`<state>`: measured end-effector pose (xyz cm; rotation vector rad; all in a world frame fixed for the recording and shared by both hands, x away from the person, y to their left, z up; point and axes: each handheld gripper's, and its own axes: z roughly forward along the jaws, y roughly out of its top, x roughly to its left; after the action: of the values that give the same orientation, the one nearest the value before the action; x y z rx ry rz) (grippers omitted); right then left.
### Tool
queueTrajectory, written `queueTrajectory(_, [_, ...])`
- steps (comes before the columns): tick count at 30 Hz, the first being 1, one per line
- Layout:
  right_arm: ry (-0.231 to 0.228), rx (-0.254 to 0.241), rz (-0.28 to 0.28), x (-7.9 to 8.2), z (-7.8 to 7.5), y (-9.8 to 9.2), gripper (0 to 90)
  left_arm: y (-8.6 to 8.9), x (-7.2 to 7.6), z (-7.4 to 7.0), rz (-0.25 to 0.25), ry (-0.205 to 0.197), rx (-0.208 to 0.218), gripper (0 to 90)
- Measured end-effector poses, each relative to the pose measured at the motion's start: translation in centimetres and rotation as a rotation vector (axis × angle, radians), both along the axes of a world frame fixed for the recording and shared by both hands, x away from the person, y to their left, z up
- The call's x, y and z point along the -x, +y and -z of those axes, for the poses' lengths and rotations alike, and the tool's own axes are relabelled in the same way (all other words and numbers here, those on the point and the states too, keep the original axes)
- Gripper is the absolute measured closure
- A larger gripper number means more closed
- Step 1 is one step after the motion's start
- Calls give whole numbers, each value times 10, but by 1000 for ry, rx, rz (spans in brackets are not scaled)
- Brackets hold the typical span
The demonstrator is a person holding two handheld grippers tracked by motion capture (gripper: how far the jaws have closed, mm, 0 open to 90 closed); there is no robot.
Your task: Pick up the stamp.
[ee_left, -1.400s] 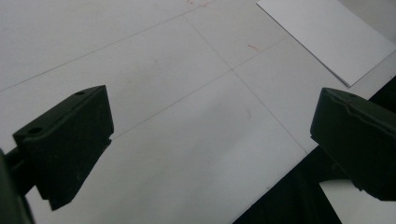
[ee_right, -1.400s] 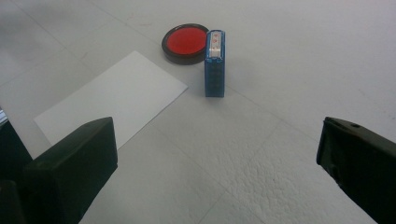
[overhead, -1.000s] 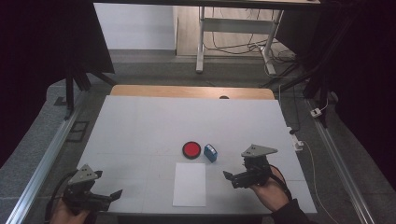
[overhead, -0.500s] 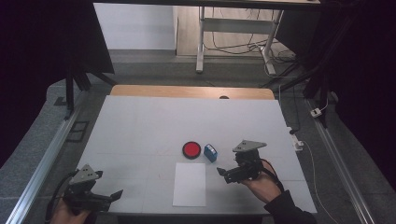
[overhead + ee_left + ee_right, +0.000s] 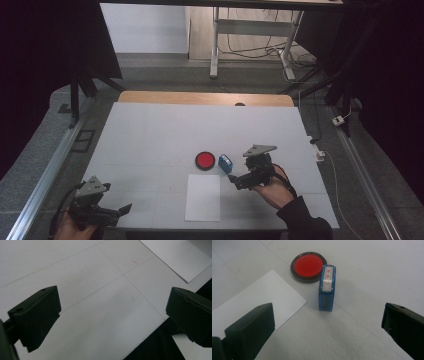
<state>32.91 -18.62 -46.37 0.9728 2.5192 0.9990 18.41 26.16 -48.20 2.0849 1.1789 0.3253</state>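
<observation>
A small blue stamp block (image 5: 225,163) (image 5: 326,288) with a white label lies on the white table beside a round red ink pad (image 5: 205,160) (image 5: 308,266) in a black rim. A white paper sheet (image 5: 203,197) (image 5: 259,300) lies just in front of them. My right gripper (image 5: 234,179) (image 5: 329,332) is open, its jaws pointing at the stamp from close behind, with the stamp lying ahead of the gap. My left gripper (image 5: 125,209) (image 5: 112,322) is open over bare table near the front left edge, nothing between its jaws.
The white table (image 5: 165,130) has a wooden strip (image 5: 205,98) along its far edge. Metal rails (image 5: 47,175) run along both sides. A white cable and plug (image 5: 340,120) lie to the right. A corner of the paper sheet (image 5: 175,257) appears in the left gripper view.
My right gripper has moved left and forward toward the blue stamp, ending close behind it. The left gripper has stayed in place.
</observation>
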Motion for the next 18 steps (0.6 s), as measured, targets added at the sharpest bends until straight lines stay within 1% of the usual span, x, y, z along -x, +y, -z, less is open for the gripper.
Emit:
queueTrajectory(1, [13,9,0,-3,2,2,0,0,0,0,0,0,0,0])
queueTrajectory(5, [23,26,0,-8,5,7,0,0,0,0,1,1,2,0])
queueTrajectory(8, [8,46,-2,-12,7,11,0,1,0,0,1,1,4,0])
queueTrajectory(11, [6,58,-3,-15,8,14,0,1,0,0,2,2,5,0])
queueTrajectory(13, [10,60,-10,-19,10,18,0,1,0,0,2,2,6,0])
queueTrajectory(18, [18,76,-6,-26,15,25,0,1,0,0,3,3,12,0])
